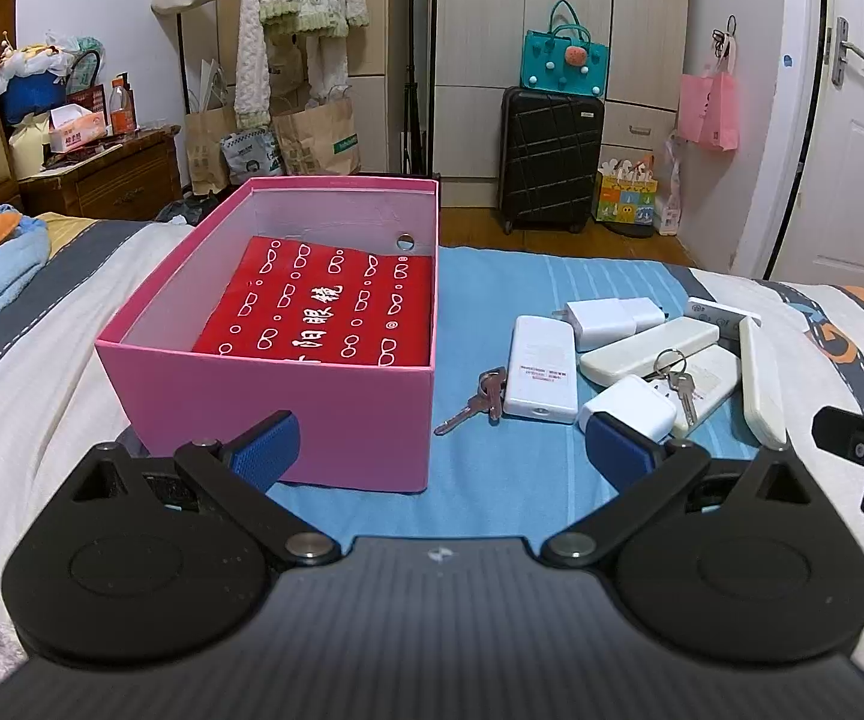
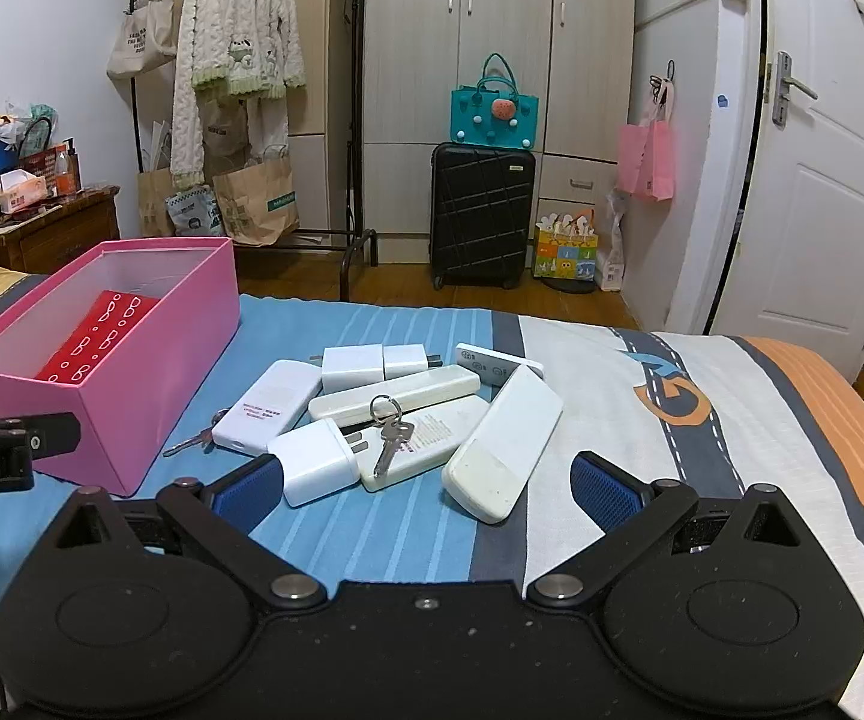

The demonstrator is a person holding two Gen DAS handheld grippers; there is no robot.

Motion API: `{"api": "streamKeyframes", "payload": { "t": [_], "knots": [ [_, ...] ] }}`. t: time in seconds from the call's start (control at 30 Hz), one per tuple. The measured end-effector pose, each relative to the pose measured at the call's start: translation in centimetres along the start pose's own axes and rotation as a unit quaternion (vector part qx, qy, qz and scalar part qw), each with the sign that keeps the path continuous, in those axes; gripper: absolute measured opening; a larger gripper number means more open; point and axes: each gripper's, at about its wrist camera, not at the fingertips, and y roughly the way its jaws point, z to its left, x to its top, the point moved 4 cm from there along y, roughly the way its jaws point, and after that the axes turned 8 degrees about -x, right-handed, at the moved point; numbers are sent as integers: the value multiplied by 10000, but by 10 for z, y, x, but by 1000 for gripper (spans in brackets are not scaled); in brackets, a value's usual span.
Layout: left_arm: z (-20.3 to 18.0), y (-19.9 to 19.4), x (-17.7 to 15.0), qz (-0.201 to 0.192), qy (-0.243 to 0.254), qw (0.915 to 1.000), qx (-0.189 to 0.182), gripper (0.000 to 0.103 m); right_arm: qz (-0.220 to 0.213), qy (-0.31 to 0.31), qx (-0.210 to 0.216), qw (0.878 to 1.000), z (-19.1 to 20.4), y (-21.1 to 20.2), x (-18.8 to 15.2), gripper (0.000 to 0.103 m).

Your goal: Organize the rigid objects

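Note:
A pink box (image 1: 288, 414) (image 2: 150, 354) stands on the bed with a red patterned pouch (image 1: 324, 306) inside. Right of it lies a heap of white things: a power bank (image 1: 540, 369) (image 2: 267, 405), chargers (image 1: 612, 319) (image 2: 318, 468), several remotes (image 2: 507, 441). One key (image 2: 390, 441) on a ring rests on the heap, another key (image 1: 474, 402) lies beside the power bank. My left gripper (image 1: 441, 450) hangs open before the box's near right corner. My right gripper (image 2: 426, 489) is open just short of the heap, nothing between its fingers.
The bed has a blue striped cover (image 1: 492, 480) and a white quilt with an orange edge (image 2: 822, 420). Beyond its far edge stand a black suitcase (image 2: 483, 216), wardrobes, paper bags and a white door (image 2: 822, 180). A wooden nightstand (image 1: 102, 174) is at the left.

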Motion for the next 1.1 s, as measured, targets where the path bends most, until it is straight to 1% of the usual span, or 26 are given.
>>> {"api": "streamKeyframes", "payload": {
  "t": [0.7,0.93,1.1],
  "knots": [
    [0,0,-1,-10,-12,10000,-43,103,4,9,-34,10000,-2,0,0,103],
    [-1,0,-2,83,-3,10000,-40,103,7,-27,-29,10000,-3,-1,1,103],
    [-4,2,-3,278,8,9996,-91,103,17,-20,49,10000,-1,-2,1,103]
  ]
}}
